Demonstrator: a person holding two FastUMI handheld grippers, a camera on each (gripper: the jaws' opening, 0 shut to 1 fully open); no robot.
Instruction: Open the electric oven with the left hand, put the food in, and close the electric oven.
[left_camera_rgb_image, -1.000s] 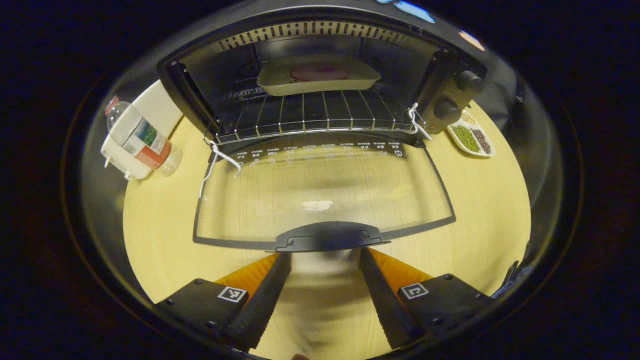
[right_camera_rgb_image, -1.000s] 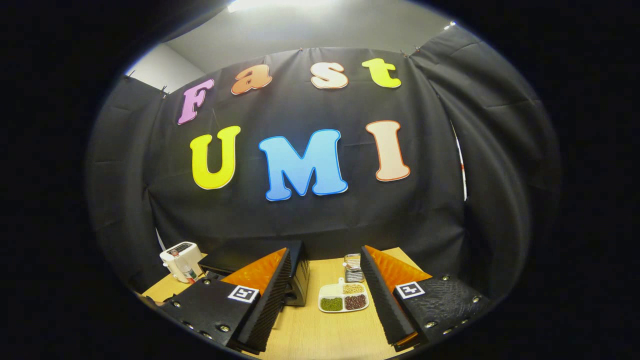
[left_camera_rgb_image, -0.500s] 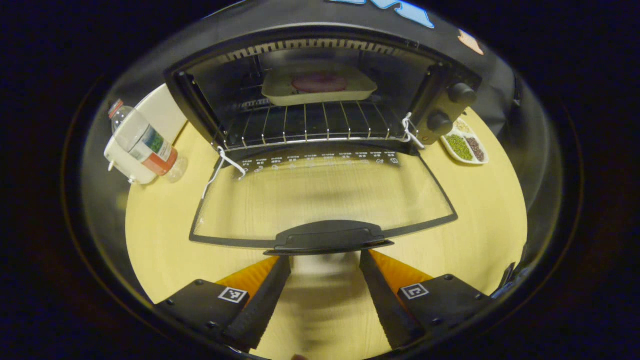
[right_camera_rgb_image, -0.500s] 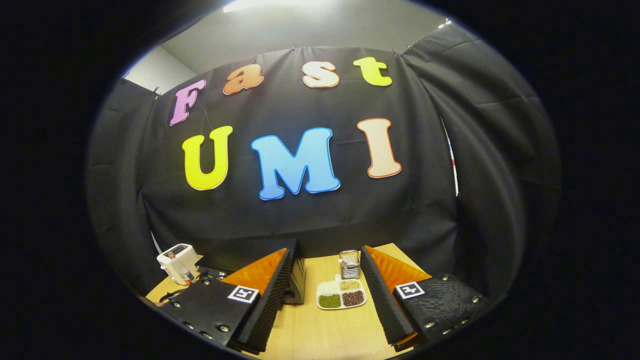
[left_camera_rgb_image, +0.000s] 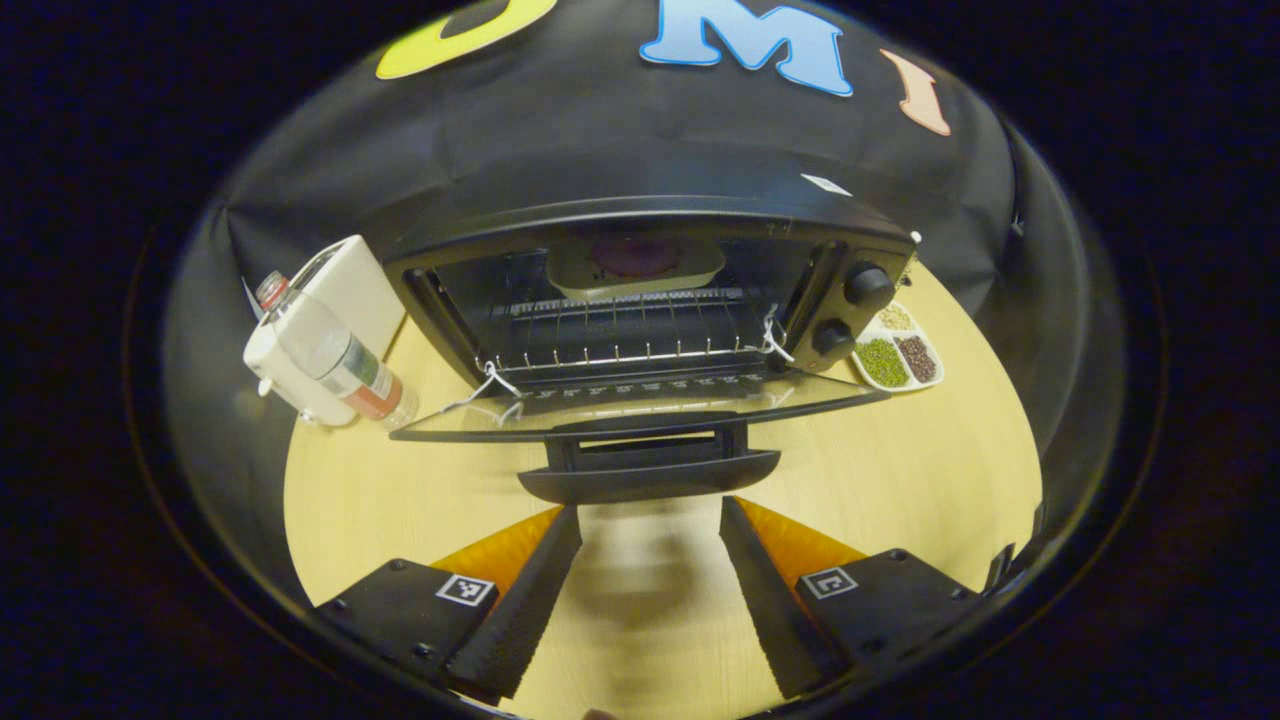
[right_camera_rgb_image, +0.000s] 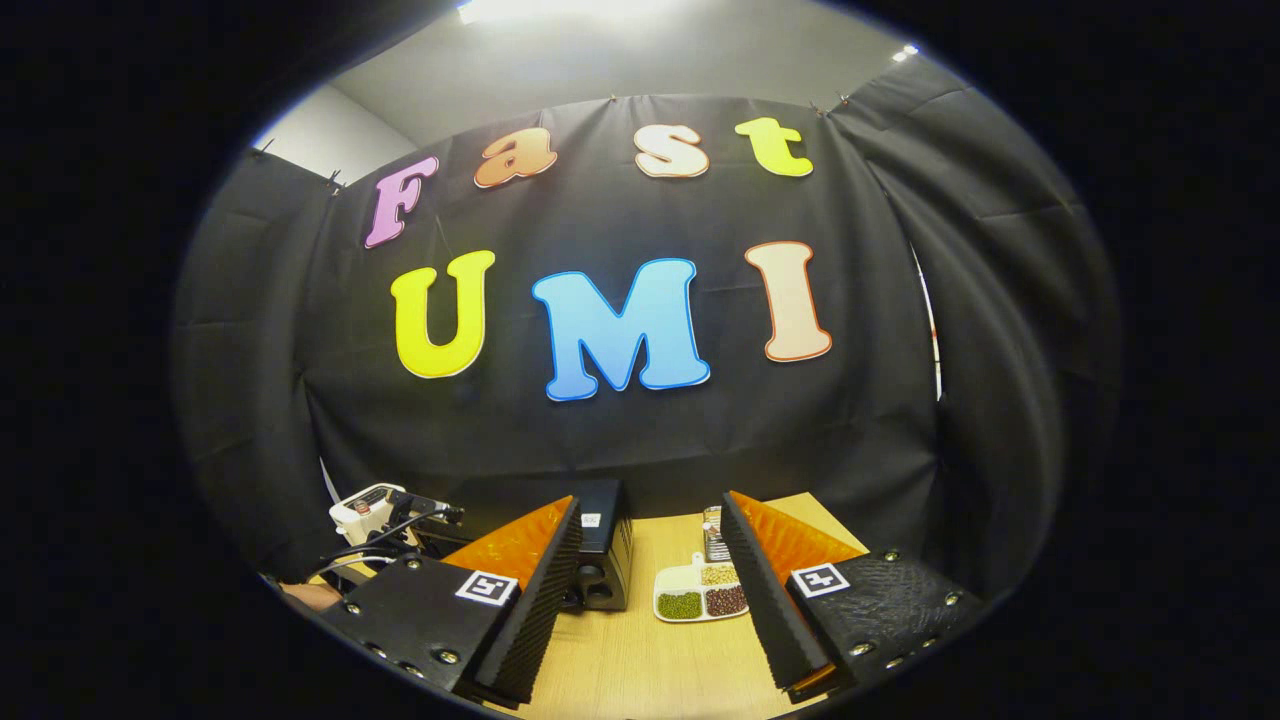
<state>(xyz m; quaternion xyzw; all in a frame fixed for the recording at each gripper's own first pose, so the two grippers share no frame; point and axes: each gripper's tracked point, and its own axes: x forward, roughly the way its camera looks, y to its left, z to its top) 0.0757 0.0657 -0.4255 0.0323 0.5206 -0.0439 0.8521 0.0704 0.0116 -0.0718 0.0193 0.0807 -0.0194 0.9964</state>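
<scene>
Left gripper (left_camera_rgb_image: 650, 540) (jaws apart) faces the oven (left_camera_rgb_image: 640, 290) door's handle (left_camera_rgb_image: 648, 474).

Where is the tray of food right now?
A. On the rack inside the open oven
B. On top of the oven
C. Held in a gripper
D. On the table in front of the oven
A: the tray of food sits on the rack inside the oven, whose door hangs open.

Left tongs (left_camera_rgb_image: 650, 560) and right tongs (right_camera_rgb_image: 650, 590) both gape, gripping nothing.
</scene>
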